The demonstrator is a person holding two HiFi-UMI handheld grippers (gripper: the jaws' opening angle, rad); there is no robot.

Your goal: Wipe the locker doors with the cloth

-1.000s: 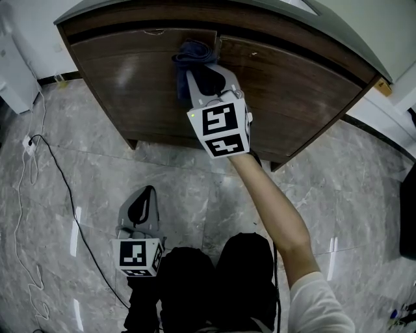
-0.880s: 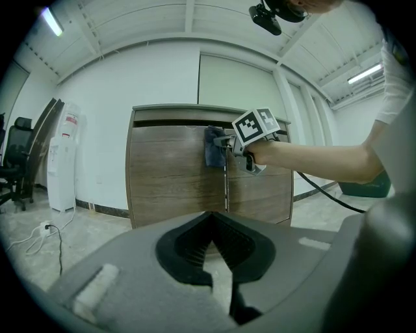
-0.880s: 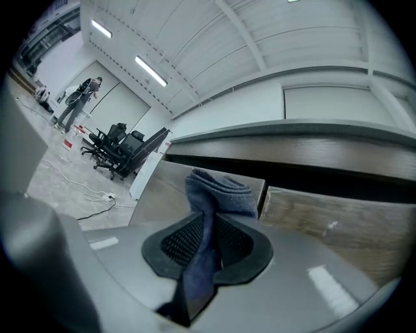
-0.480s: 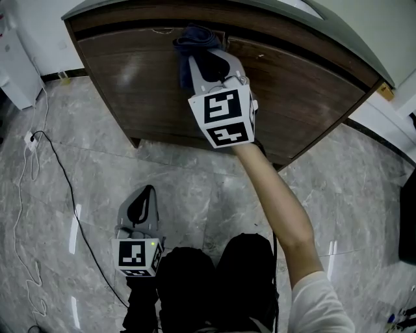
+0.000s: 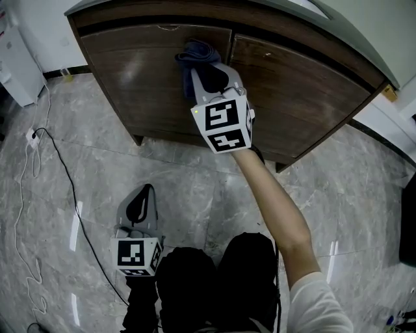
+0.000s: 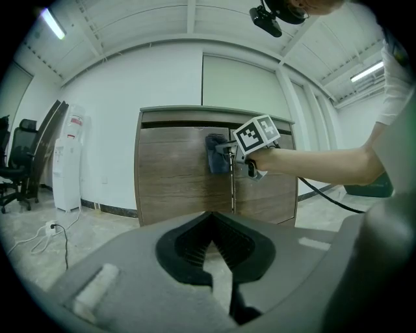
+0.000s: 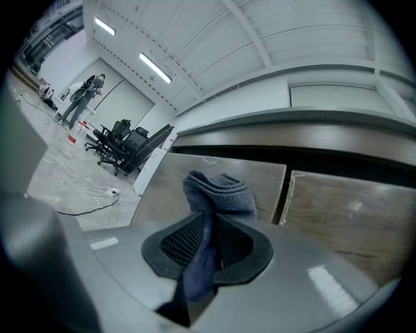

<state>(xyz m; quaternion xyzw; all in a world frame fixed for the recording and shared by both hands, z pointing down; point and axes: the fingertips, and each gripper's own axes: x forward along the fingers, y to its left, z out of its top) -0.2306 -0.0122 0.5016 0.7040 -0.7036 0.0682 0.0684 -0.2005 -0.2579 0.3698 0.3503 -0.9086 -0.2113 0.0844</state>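
Head view: the right gripper [image 5: 209,73] is held out at arm's length to the locker [image 5: 195,13], its jaws clamped on a bunched blue cloth [image 5: 197,53]. The cloth sits on the upper inner corner of the left door [image 5: 136,84], just beside the seam [image 5: 231,49] with the right door [image 5: 305,97]. It looks pressed to the wood, but we can't confirm contact from here. The left gripper [image 5: 144,198] hangs low by the person's legs over the floor [image 5: 195,182], well apart from the locker, with a cable [image 5: 58,169] off to its left. Left gripper view: its jaws are closed with nothing between them, and it plays no part. Far ahead we see the locker front, with the cloth near the top of the left door at the seam. Right gripper view: the pads pinch the cloth's middle, the folded end sticks out past the tips toward the left door, and the seam and right door lie to the right. Progress: neither door shows a streak or mark, so we can't tell what is done. We judge this is mid-wipe on the left door's top, with the lower left door and the whole right door probably left.
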